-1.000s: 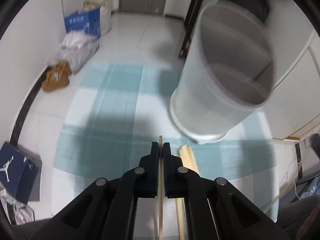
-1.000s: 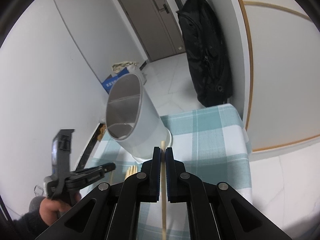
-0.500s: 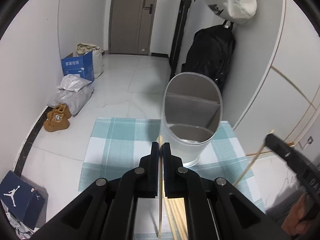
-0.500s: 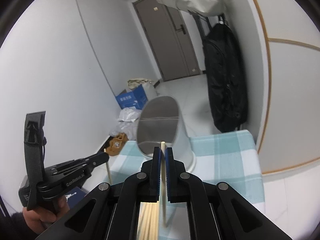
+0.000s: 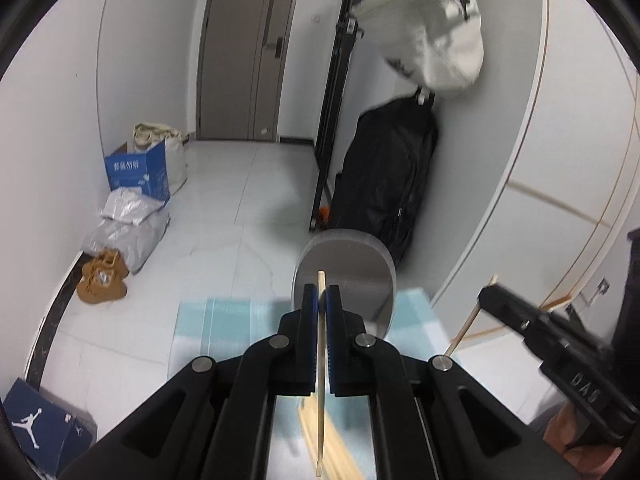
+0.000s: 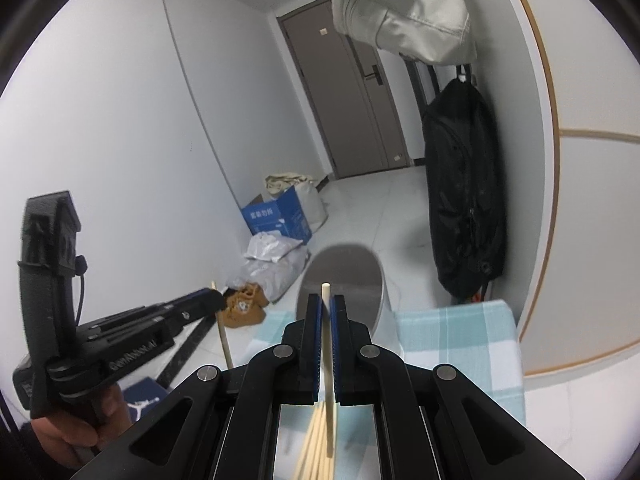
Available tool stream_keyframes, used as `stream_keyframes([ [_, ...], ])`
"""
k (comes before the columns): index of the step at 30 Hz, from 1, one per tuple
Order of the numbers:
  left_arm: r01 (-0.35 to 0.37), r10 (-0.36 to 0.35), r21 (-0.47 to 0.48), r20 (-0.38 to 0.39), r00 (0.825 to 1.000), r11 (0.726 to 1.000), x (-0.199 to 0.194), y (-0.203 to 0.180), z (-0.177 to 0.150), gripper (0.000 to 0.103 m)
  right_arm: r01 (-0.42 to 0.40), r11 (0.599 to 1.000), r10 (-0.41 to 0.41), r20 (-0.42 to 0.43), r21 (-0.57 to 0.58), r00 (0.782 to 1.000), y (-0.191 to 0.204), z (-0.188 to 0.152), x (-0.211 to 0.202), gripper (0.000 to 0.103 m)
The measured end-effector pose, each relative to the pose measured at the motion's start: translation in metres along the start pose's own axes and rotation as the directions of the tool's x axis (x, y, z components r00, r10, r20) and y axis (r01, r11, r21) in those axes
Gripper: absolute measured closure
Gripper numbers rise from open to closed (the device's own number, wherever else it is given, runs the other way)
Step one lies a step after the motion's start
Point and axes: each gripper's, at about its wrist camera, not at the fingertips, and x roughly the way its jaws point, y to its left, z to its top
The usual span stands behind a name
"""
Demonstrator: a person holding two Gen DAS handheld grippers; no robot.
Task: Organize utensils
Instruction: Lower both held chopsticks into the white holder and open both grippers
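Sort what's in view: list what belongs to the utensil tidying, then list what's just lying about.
Job:
- left claw, shut on a chopstick
- right claw, shut on a chopstick
- loose chopsticks on the cloth
- holder

Lying about:
- shoes
- blue box
- plastic bags
- black bag
- white bag

2 pale wooden chopsticks are lifted clear of the table: the left chopstick [image 5: 320,364] stands nearly vertical, pinched near its upper end; the right chopstick [image 6: 328,360] likewise. A grey oval utensil holder [image 5: 344,276] stands beyond on the checked cloth. More chopsticks [image 6: 314,444] lie bundled below.
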Motion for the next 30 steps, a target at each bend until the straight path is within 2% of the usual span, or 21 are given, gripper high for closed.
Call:
stream_keyframes([
  [4,0.016,-0.015,-0.008,0.079,0.997,1.0,-0.003,-0.002,0.035,0.103,-0.009,1.0,0.009,0.019,0.013,1.0,-0.001,0.029,0.003,0.099],
  [9,0.035,-0.027,-0.042,0.176,0.984,0.999,0.004,0.001,0.074,0.103,0.001,1.0,-0.002,0.064,0.017,0.998,-0.003,0.07,0.007,0.099],
  [17,0.062,-0.029,-0.113,0.273,0.962,0.992,0.032,0.009,0.104,0.103,0.042,0.999,-0.045,0.134,0.021,0.99,-0.01,0.119,0.027,0.099],
  [24,0.096,-0.063,-0.098,0.293,0.954,0.991,0.066,0.013,0.099,0.103,0.066,0.997,-0.069,0.152,0.026,0.986,-0.021,0.131,0.055,0.099],
  [30,0.098,-0.079,-0.072,0.235,0.969,0.993,0.092,0.013,0.089,0.103,0.078,0.997,-0.077,0.138,-0.003,0.987,-0.026,0.121,0.077,0.099],
])
